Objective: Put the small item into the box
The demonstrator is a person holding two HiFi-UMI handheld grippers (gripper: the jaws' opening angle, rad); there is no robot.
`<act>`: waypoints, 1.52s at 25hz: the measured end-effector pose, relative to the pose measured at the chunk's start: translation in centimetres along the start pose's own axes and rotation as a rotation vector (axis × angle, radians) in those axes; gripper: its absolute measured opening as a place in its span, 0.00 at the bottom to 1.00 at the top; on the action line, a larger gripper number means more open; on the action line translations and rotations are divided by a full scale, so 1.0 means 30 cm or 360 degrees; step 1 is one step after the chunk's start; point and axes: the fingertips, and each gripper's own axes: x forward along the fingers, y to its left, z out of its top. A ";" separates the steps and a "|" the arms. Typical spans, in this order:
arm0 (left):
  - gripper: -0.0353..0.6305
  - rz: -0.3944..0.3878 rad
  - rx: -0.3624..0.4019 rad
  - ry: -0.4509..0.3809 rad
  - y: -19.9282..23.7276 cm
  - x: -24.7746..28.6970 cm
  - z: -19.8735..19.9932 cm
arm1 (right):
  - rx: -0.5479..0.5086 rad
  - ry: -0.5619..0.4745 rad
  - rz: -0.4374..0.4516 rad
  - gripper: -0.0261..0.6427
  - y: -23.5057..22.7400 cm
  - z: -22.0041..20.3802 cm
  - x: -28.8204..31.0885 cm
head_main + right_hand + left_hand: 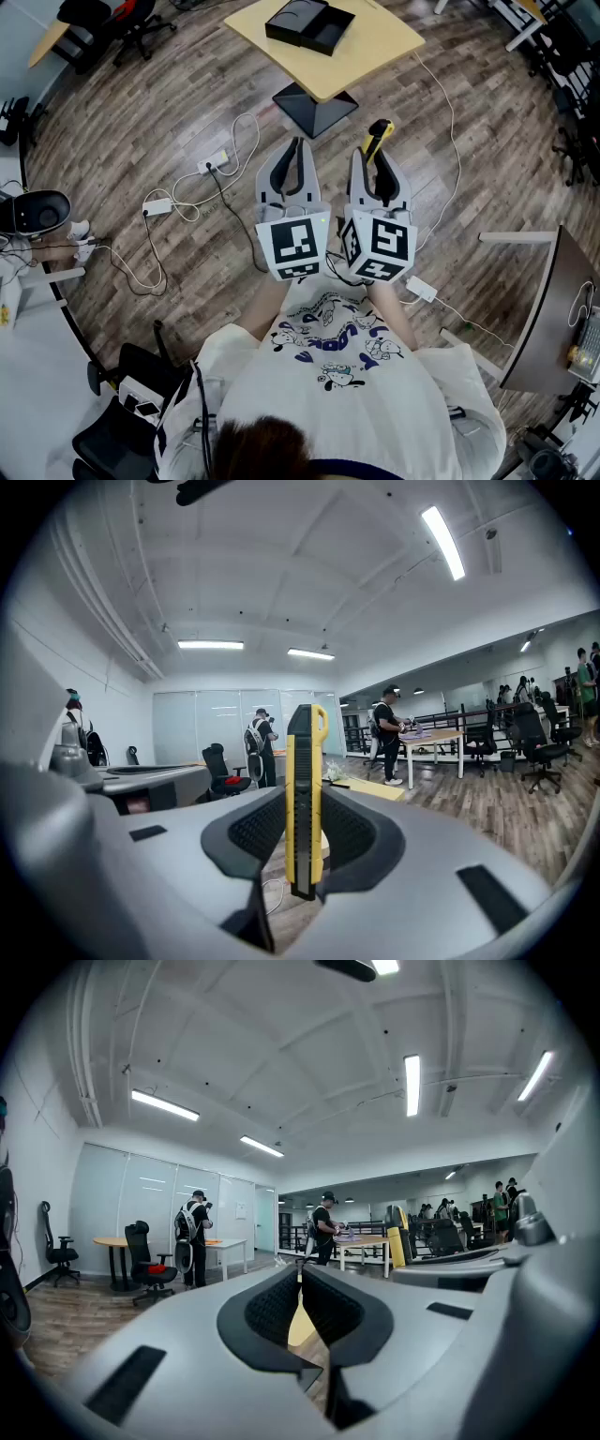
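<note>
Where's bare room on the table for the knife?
Table: bare strip between the box and the near edge, wider toward the right corner. Left of the box, only a thin margin. Cables crowd the floor to its left.

Looks like an open-plan office: desks (pixel 114 1239), swivel chairs (pixel 153 1262), glass partition walls (pixel 122 1204), strip lights (pixel 412 1084) overhead, wood-plank floor (pixel 150 103).

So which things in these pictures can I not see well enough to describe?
Inside of the black box: head view, too small and dark.
Blade of the utility knife, out or in: right gripper view shows only its narrow edge.
The person's hands: head view, hidden under the left gripper and right gripper.
</note>
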 end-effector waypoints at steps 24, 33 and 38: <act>0.09 -0.0119 -0.0014 0.0006 0.140 0.301 -0.018 | 0.0033 0.0017 -0.0075 0.23 0.025 0.013 0.313; 0.09 -0.0137 -0.0027 0.0063 0.218 0.414 -0.055 | 0.0071 0.0062 -0.0122 0.23 0.025 -0.004 0.422; 0.09 -0.0141 -0.0032 0.0073 0.226 0.475 -0.060 | 0.0088 0.0088 -0.0127 0.23 0.003 -0.010 0.489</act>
